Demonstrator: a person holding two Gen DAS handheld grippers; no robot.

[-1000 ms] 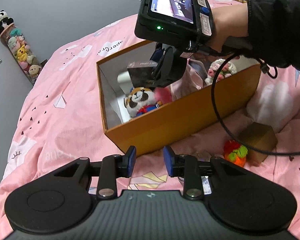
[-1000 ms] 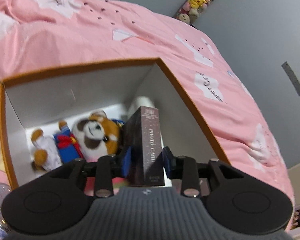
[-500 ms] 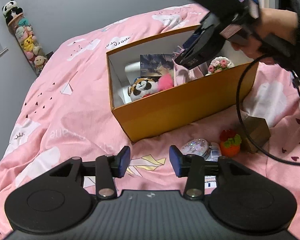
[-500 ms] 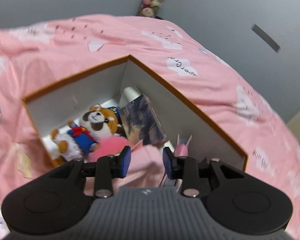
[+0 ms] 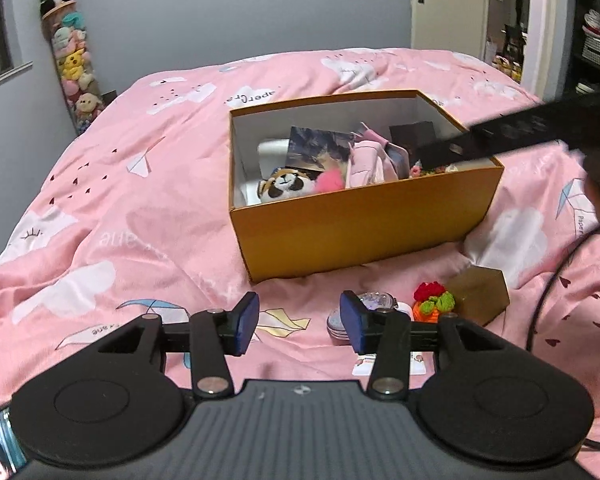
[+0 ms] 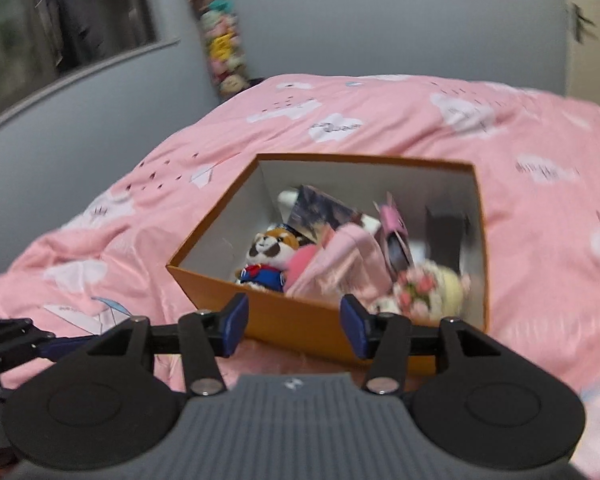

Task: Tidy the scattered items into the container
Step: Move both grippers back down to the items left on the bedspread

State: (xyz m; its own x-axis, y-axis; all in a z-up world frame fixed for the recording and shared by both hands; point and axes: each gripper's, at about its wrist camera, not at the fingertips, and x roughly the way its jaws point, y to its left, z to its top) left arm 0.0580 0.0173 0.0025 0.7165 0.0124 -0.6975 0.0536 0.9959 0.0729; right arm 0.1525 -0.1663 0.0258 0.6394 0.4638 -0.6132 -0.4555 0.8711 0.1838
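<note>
The left wrist view shows the left tool held above a bed covered in pink printed bedding. Its jaws are seen parted and opening, with nothing between them. Ahead of the tool an orange box is set on the bed, open at the top. Inside it a plush toy, a dark printed card, a pink cloth item and a small dark box are seen. Just beyond the right fingertip a small round glittery case is found on the bedding, with a red, green and orange knitted toy just beside it and a gold box touching that toy on its far side. A white card is partly hidden under the right finger. The upper right is crossed by a blurred dark shape that cannot be identified.

In the right wrist view, the right tool is held before the near wall of the same box. Its jaws are opening and are empty. Beyond them the plush toy, the pink cloth item and a bunch of knitted flowers are seen inside the box.
</note>
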